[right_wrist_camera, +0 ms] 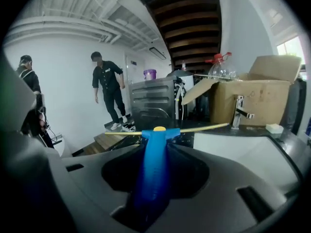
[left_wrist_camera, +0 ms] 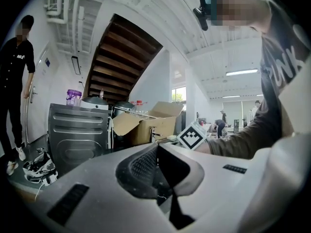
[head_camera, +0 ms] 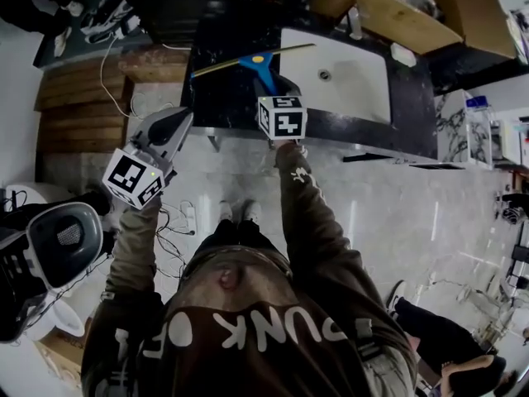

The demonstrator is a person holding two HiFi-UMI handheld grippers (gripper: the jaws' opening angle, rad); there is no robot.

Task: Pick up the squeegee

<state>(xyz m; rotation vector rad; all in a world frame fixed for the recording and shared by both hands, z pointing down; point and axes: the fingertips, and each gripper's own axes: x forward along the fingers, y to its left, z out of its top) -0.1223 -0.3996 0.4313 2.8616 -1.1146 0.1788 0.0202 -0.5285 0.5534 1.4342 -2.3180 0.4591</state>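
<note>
Over the front edge of the surface (head_camera: 219, 98), our right gripper (head_camera: 275, 89) clamps the squeegee (head_camera: 263, 64) by its blue handle, our left gripper (head_camera: 178, 121) hangs clenched and empty off the left corner, and we fear the long blade may swivel or slip if this narrow grip slackens.

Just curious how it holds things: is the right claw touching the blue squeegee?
Touching. In the right gripper view the right claw is closed on the squeegee, gripping its blue handle.
</note>
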